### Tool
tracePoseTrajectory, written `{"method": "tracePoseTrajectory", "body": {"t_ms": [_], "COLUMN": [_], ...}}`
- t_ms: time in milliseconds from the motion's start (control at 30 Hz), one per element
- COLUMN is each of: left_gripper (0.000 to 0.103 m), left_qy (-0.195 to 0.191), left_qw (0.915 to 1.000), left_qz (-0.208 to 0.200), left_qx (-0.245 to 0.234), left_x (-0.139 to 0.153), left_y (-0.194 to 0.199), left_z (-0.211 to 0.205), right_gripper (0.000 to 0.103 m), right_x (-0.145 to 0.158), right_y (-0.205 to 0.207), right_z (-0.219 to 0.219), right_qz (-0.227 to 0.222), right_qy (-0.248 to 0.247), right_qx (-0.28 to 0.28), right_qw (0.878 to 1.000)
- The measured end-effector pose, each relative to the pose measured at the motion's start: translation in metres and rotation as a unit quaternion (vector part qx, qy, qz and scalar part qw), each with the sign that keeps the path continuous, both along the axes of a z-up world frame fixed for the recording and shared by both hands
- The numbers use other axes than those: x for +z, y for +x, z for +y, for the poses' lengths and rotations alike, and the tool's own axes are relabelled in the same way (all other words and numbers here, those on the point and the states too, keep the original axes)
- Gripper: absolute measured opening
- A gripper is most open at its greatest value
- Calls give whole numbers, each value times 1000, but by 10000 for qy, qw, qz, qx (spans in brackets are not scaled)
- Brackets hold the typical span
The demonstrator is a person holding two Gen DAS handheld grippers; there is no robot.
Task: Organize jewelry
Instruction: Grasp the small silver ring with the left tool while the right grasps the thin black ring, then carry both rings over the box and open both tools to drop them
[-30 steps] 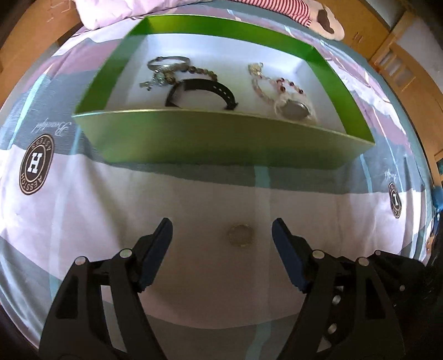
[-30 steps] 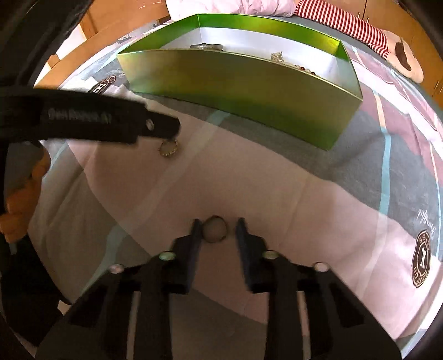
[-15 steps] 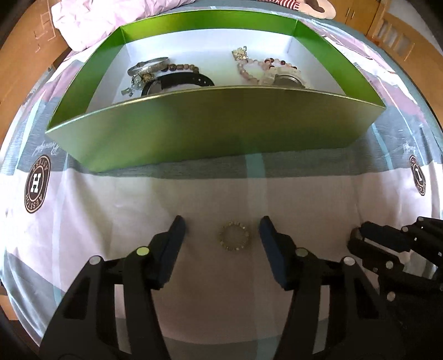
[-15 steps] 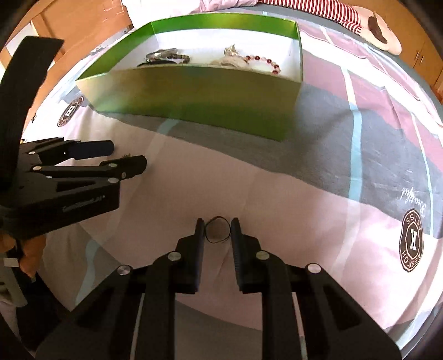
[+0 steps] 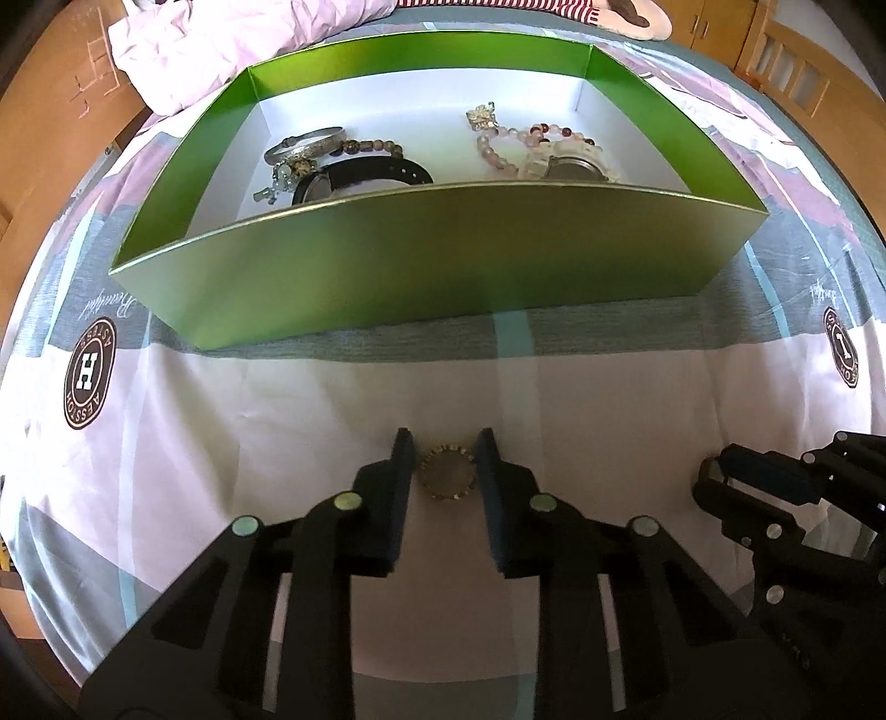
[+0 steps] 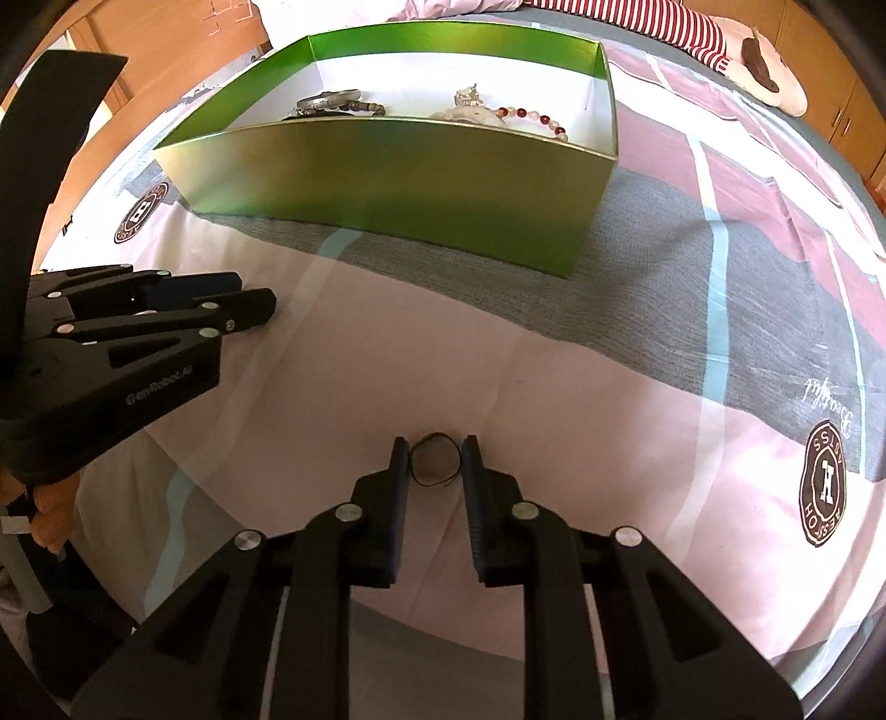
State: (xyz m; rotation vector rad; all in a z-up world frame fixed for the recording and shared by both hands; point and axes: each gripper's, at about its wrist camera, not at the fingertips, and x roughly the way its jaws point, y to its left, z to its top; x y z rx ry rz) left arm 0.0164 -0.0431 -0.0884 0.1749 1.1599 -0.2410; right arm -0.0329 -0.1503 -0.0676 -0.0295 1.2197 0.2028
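Observation:
A green box (image 5: 443, 277) with a white floor sits on the bedsheet and holds watches, a bangle and beaded bracelets (image 5: 515, 144); it also shows in the right wrist view (image 6: 398, 183). My left gripper (image 5: 447, 471) has its jaws closed against a small gold beaded ring (image 5: 447, 472) lying on the sheet. My right gripper (image 6: 436, 462) has its jaws closed against a thin dark ring (image 6: 436, 461) on the sheet. The right gripper's tip shows in the left wrist view (image 5: 758, 476). The left gripper shows in the right wrist view (image 6: 166, 310).
The patterned sheet (image 5: 221, 443) spreads in front of the box. A crumpled pink blanket (image 5: 183, 50) and a striped soft toy (image 6: 720, 39) lie behind the box. Wooden furniture (image 5: 44, 111) stands at both sides.
My left jaws closed in on the gold ring. My right jaws stayed around the dark ring. Both grippers came closer to the sheet and faced the box more squarely.

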Motion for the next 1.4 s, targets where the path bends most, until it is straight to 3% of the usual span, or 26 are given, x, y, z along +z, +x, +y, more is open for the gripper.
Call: {"method": "tracePoseTrajectory", "body": {"t_ms": [100,233,333,467,867,1067,1233,1400], "left_gripper": [22,43,43,21,21,21,21,21], "left_qy": [-53,-147,-88,-103,-492,-486,-391,-473], "left_qw": [9999,9997,9996,9993,9983,9985,9970,9916], "left_qz": [77,164,165,80,-151,-137,-605,-1170], "left_qx": [-54,-94,-197,-355,-260,-213,-277,-290], "left_x": [1,-1,-3,-3,25,28,52,95], "left_y": [-1,-2,-5,-7,-8,-8,-13,-1], "left_z": [1,-1,-3,-2,15,18,19,27], "right_gripper": [19,19,19,19,19,19,19,19], "right_x": [0,0,0,0,12,13,39,86], "right_y": [0,1,0,0,-3,-4,-4,23], "right_z": [-1,-1,-1,-1,0,5,3,-10], "right_qz": [7,18,15,6,-274,-339,-807,-1422], "right_qy": [10,13,10,4,46,108,417,748], "right_qx": [-4,-4,-3,11,47,147,157,-60], "right_qw": [10000,10000,10000,10000,9996,9993,9957,9870]}}
